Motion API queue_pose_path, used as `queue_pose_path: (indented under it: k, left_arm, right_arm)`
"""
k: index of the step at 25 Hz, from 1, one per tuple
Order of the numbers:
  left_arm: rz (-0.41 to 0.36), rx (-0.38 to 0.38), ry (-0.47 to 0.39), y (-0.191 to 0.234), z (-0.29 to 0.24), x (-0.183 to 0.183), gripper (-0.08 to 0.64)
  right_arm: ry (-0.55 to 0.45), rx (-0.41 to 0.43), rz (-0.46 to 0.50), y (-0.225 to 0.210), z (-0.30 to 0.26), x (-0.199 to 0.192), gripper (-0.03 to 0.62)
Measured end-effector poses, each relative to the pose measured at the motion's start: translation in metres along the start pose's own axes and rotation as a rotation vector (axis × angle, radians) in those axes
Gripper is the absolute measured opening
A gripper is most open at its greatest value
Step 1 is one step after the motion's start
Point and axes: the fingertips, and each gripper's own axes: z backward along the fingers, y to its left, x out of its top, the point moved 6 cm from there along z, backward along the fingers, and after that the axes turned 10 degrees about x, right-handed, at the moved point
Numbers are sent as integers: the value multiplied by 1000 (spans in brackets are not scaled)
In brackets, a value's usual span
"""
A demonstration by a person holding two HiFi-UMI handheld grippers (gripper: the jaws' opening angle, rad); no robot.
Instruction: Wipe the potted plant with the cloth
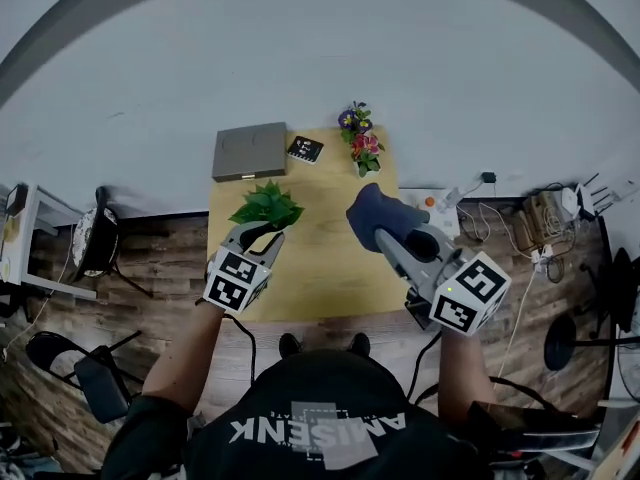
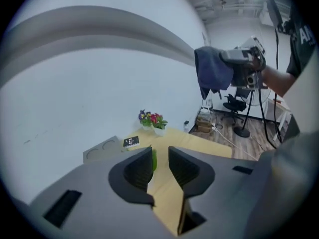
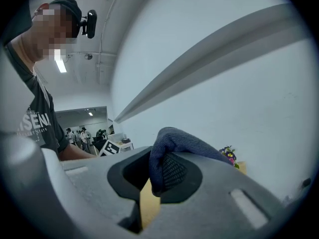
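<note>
The right gripper [image 3: 154, 171] is clamping down on the cloth [image 3: 184, 146], and its own view shows the dark blue fabric pinched between the pads and bulging up over the right jaw. In the head view that bundle is sitting right of centre, above the wooden table [image 1: 310, 258] and well apart from the leaves.

The potted plant [image 1: 266, 206] is sitting just left of centre in the head view, near the table's left edge. It looks to be standing upright, with its long axis running straight up toward the camera and its green leaves fanning out. The pot itself is hidden under them.

The left gripper [image 1: 262, 233] is hovering right beside the foliage with its jaws spread wide. They are gripping nothing, and only a sliver of green is showing through the gap in its own view.

As for progress, the cloth is in hand, so that part is done. No fabric is touching a leaf at this moment, and whether any wiping has already happened I cannot tell. By my reading, the wiping itself is what is left, and the right gripper needs to bring the cloth across to the leaves.

In the left gripper view the cloth is hanging at the upper right with its long axis pointing downward and its loose end dangling below the jaws. A flower pot [image 1: 361, 140], a grey box [image 1: 249, 151] and a small black card [image 1: 305, 149] are lining the table's far edge.
</note>
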Motion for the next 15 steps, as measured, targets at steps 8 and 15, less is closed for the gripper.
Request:
queue_pose_path:
  k: [8,15]
  left_arm:
    - [274,107,-319,34,101,59,101]
    - [348,208,-397,53,157,81,52]
  right_arm:
    - [-55,23,55,12,-19,32,28]
    - [-71,63,92,24,-33,51,28]
